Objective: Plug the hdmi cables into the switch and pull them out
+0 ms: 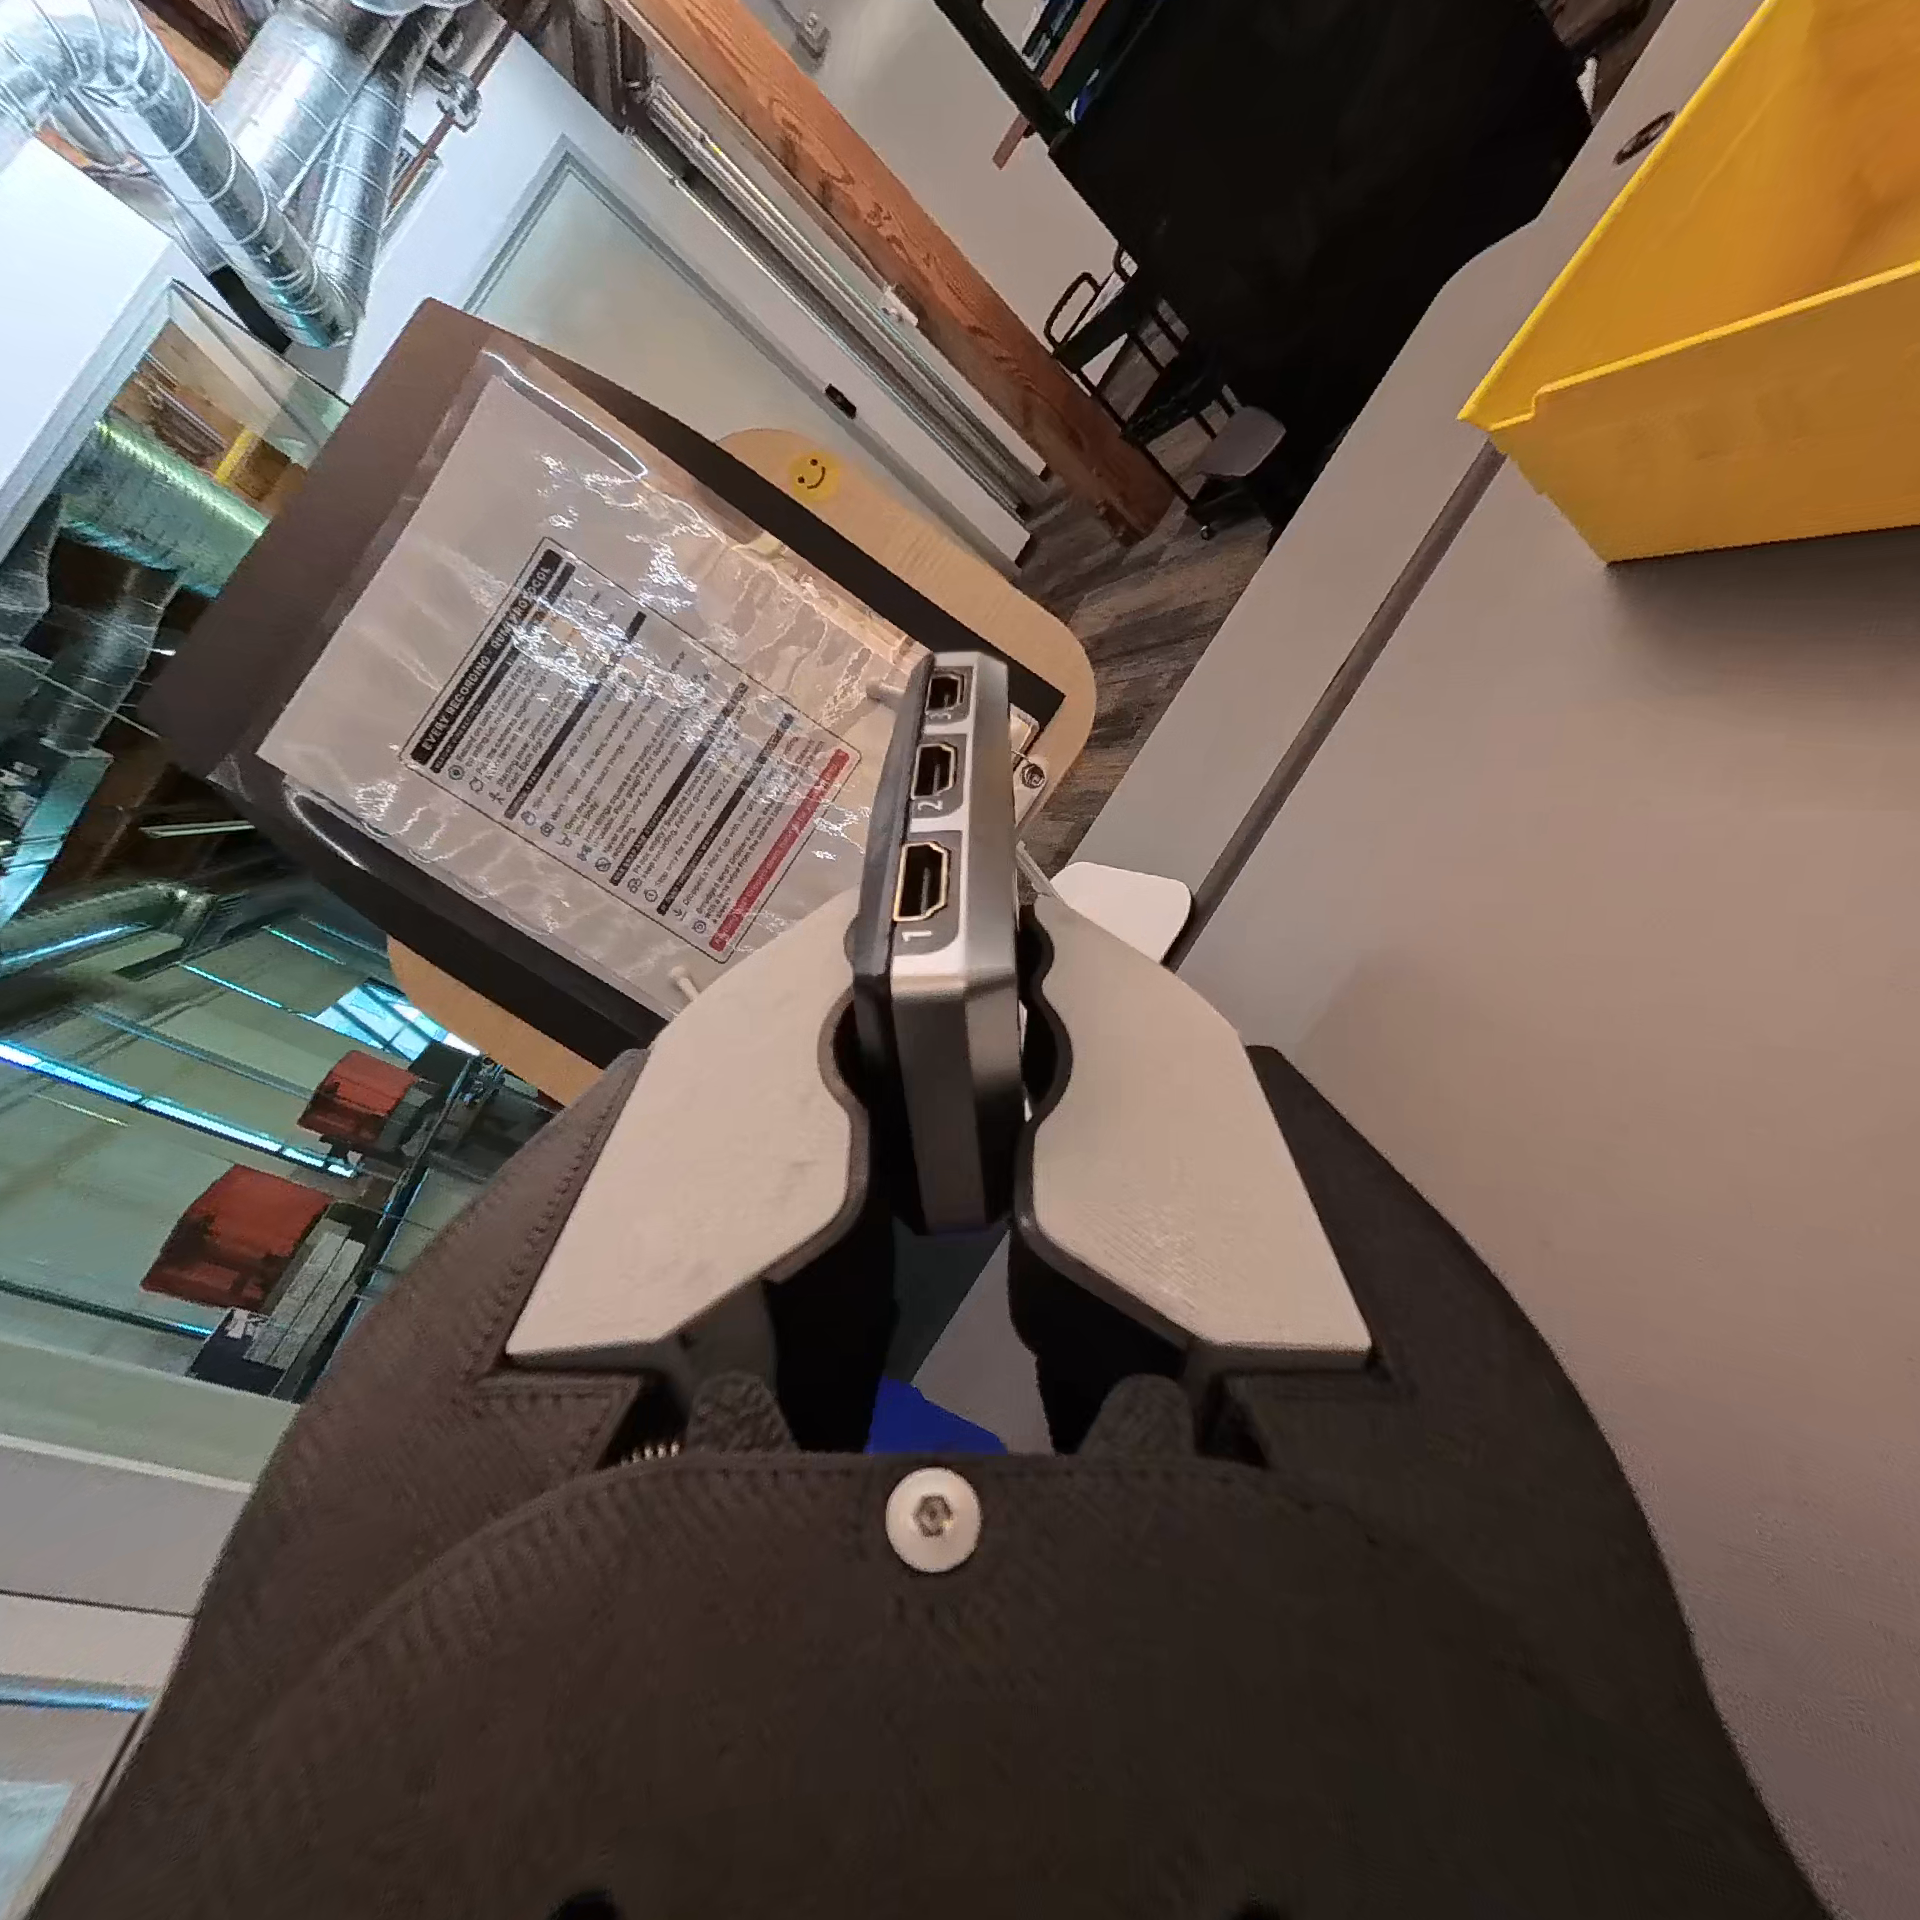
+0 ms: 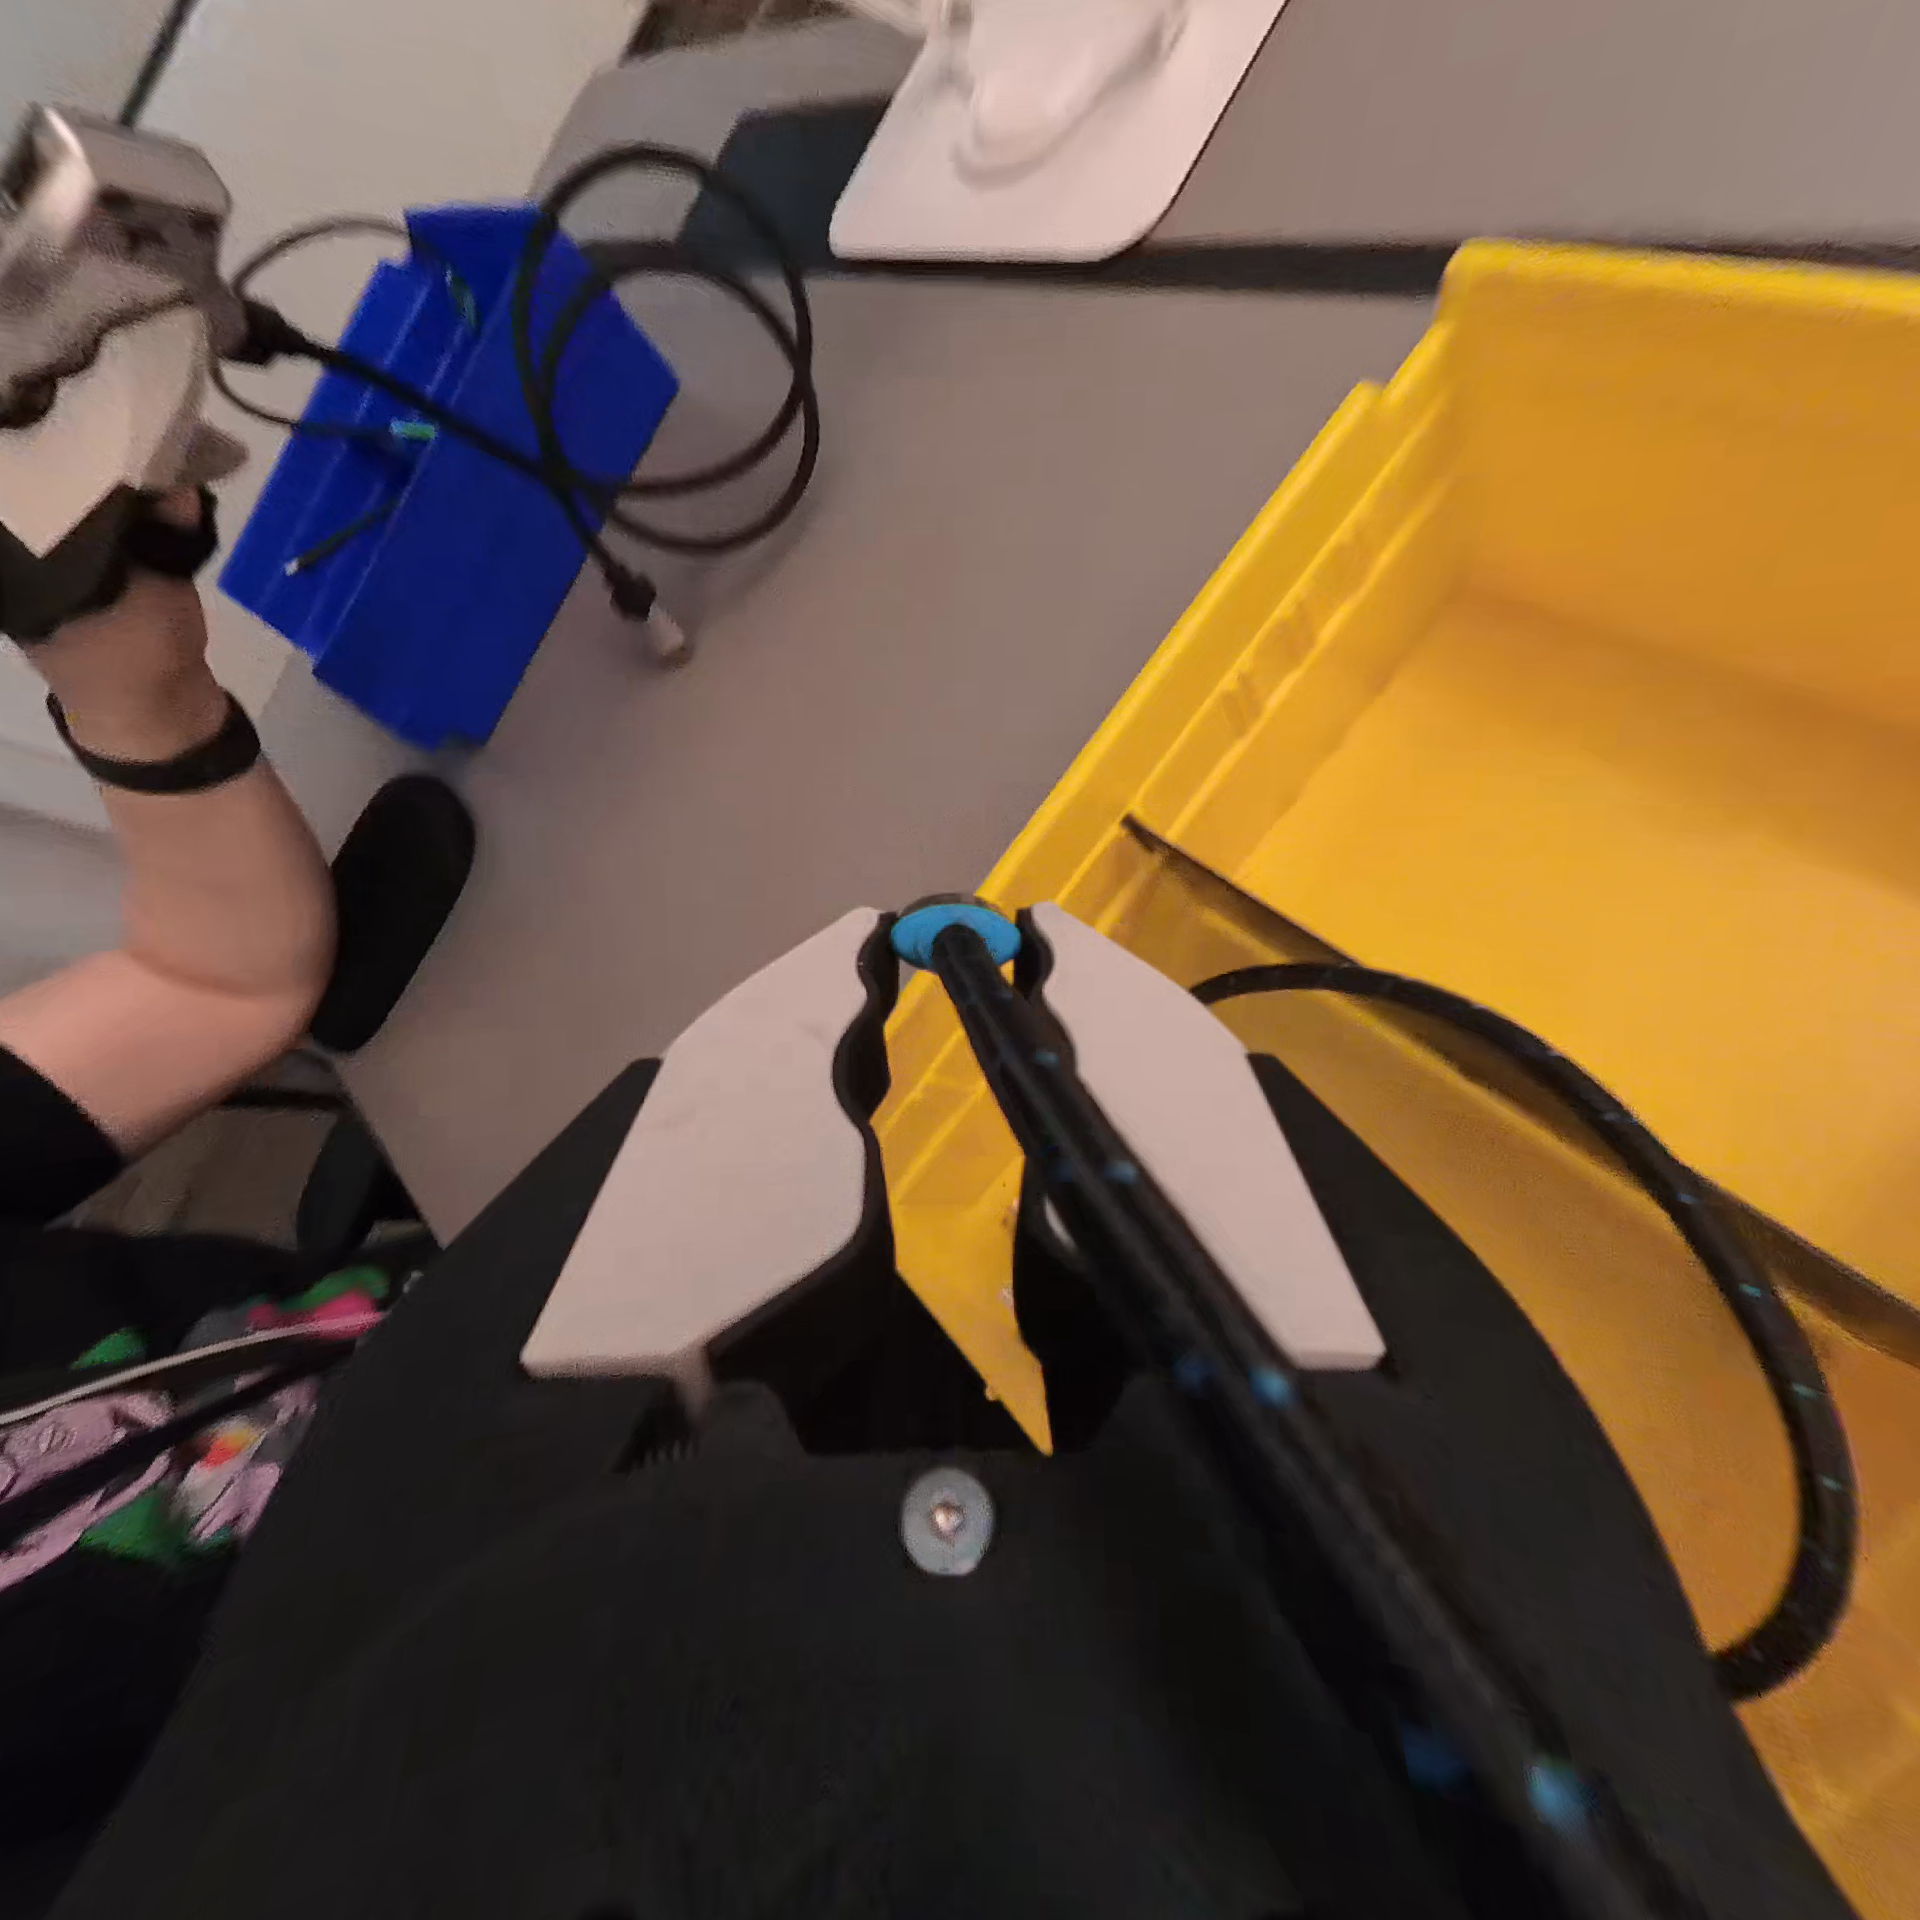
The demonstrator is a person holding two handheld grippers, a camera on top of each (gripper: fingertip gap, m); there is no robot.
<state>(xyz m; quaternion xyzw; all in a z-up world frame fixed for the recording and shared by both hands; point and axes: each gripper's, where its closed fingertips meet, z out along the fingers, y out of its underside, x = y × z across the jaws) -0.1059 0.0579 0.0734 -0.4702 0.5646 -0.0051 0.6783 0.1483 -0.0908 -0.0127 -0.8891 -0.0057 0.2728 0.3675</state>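
Note:
My left gripper (image 1: 940,935) is shut on the grey HDMI switch (image 1: 951,925) and holds it on edge in the air, its three empty ports facing the camera. The same gripper and switch (image 2: 94,208) show blurred at the far left of the right wrist view, with a thin black lead running from the switch. My right gripper (image 2: 951,930) is shut on the blue end of a black braided HDMI cable (image 2: 1195,1268). The cable runs back over the gripper and loops into the yellow bin (image 2: 1558,727).
A blue bin (image 2: 447,488) with coiled black cables (image 2: 707,416) lies on the grey table (image 2: 935,571). A yellow bin (image 1: 1714,343) stands at the right. A monitor with a printed sheet (image 1: 582,727) on its white base (image 2: 1039,135) stands behind. A person's forearm (image 2: 197,894) is at left.

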